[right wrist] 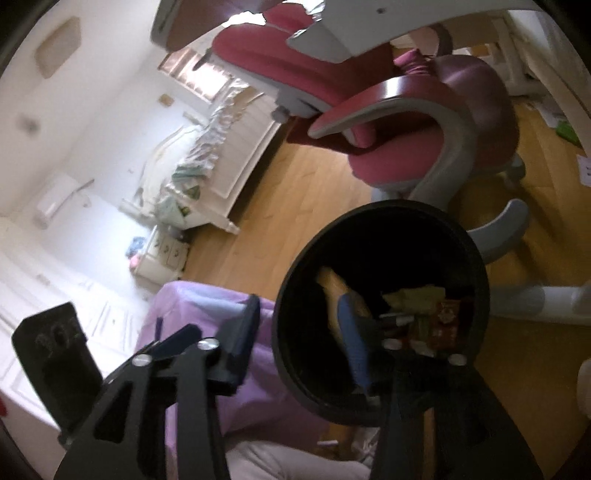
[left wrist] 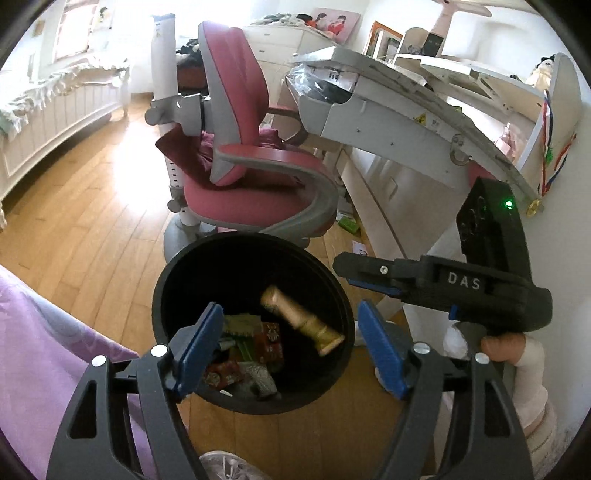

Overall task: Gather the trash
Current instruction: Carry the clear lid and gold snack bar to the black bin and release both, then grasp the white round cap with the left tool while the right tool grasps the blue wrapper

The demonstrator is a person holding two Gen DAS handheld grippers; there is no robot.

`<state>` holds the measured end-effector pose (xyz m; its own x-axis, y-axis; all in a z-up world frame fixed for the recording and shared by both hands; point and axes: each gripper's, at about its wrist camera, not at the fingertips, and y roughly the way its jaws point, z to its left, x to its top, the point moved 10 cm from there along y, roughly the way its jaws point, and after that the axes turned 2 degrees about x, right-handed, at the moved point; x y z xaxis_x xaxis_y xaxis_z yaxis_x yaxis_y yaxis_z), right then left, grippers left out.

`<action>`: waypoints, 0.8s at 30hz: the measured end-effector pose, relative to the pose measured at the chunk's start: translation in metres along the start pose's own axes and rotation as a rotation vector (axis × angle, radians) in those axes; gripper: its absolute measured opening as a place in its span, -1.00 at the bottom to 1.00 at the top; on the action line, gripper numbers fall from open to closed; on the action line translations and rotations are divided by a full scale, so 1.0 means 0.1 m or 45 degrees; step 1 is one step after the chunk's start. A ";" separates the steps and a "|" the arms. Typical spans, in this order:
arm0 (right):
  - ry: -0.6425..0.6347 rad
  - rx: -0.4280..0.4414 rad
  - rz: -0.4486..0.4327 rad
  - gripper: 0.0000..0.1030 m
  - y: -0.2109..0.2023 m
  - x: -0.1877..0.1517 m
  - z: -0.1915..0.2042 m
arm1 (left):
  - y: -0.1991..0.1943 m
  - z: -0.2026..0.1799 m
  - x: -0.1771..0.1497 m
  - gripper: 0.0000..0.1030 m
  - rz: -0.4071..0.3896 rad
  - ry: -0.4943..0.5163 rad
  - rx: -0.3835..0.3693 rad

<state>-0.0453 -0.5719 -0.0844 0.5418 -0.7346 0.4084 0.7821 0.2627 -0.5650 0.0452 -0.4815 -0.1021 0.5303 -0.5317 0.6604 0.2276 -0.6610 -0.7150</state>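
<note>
Your black bin (left wrist: 255, 258) sits on the floor by the pink chair (left wrist: 255, 166). Inside it are a gold tube (left wrist: 301, 319) and wrappers (left wrist: 255, 347). Your left gripper (left wrist: 291, 343) and right gripper (right wrist: 299, 332) both have released, empty jaws above the bin.

a bedroom with a warm wooden floor (left wrist: 92, 206) and white walls (right wrist: 92, 110). daylight pours through a window (left wrist: 74, 33) above a white bed (left wrist: 48, 110) with a ruffled cover. a pink chair (left wrist: 251, 177) with grey arms stands at a white desk (left wrist: 406, 110) with shelves. a white dresser (left wrist: 280, 40) sits against the far wall, and purple fabric (left wrist: 44, 350) lies in the near corner.
</note>
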 end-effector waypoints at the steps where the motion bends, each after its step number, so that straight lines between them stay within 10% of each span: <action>1: 0.002 -0.004 -0.001 0.01 0.01 0.00 -0.01 | -0.03 0.02 0.00 0.46 -0.002 -0.004 0.005; 11: -0.104 0.020 0.076 0.04 0.28 -0.20 0.45 | -0.76 0.54 -0.13 0.46 -0.120 -0.118 0.108; 24: -0.422 0.135 0.263 0.31 0.77 -0.84 1.78 | -2.23 1.89 -1.18 0.46 -0.209 -0.385 0.577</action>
<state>0.0247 -0.3781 -0.0346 0.7472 -0.4229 0.5127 0.6644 0.4596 -0.5893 0.0863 -0.1710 -0.0642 0.6534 -0.2221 0.7237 0.6192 -0.3931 -0.6798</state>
